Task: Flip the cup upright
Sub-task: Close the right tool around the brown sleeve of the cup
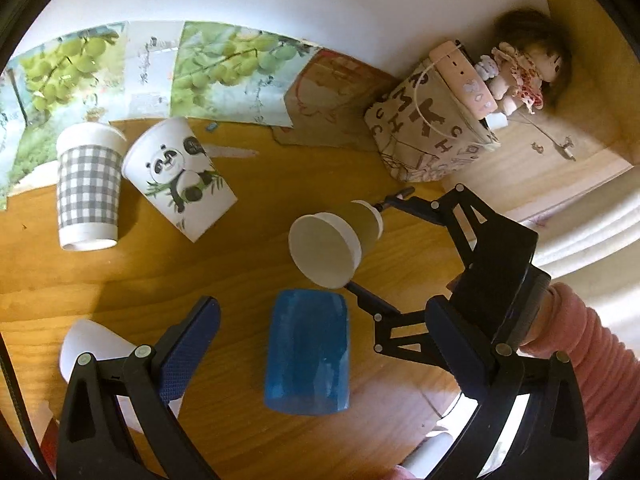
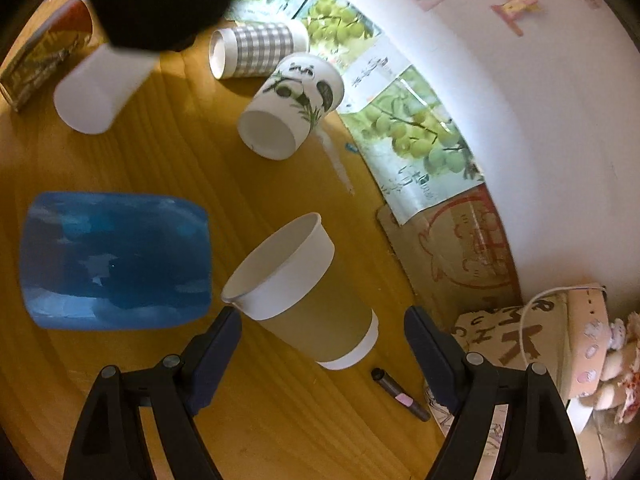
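Observation:
A brown-sleeved paper cup (image 2: 308, 300) lies on its side on the wooden table (image 2: 248, 420), mouth toward the blue mat (image 2: 116, 258). My right gripper (image 2: 324, 336) is open, with its jaws on either side of the cup and not closed on it. The cup (image 1: 336, 244) and the right gripper (image 1: 372, 240) also show in the left wrist view. My left gripper (image 1: 320, 344) is open and empty above the blue mat (image 1: 308, 350).
A checked cup (image 1: 88, 184) stands upside down and a panda cup (image 1: 180, 178) leans beside it. A plain white cup (image 2: 100, 88) is at the left. A dark pen (image 2: 400, 394) lies near the cup. A lettered bag (image 1: 432, 120) and a doll (image 1: 520, 72) stand at the back right.

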Demonstrator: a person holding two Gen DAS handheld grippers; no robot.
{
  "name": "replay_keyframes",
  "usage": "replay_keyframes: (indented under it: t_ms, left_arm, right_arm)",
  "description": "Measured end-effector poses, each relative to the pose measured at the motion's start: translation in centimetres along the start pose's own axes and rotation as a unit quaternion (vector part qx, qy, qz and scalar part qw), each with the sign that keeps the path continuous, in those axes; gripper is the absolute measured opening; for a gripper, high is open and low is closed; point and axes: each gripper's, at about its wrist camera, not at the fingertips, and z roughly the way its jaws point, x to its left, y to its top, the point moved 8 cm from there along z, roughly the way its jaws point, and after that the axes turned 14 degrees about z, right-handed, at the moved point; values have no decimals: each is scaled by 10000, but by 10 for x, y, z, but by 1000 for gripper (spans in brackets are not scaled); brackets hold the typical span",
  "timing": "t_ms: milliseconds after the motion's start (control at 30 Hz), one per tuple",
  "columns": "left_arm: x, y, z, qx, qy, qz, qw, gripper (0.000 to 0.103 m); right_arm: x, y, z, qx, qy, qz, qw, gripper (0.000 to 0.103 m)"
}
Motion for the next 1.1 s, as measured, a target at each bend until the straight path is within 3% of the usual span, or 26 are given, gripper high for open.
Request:
replay_keyframes:
  t_ms: [433, 700, 900, 1100]
  left_arm:
    - [13, -3, -1, 49, 55, -181, 9998, 102]
    - [21, -7, -3, 84, 271, -332, 9990, 102]
    - [20, -9, -4, 77, 323, -314, 9990, 102]
    - [16, -10, -6, 65, 350, -236, 9991, 102]
  right_arm:
    - [-2, -1, 32, 229, 316, -20, 9992, 81]
    - [-4, -4, 36, 150, 169, -43, 9997, 79]
    - [-18, 2, 43, 93, -44, 248, 9996, 60]
    - [-26, 6, 48, 138, 26, 773, 9969, 59]
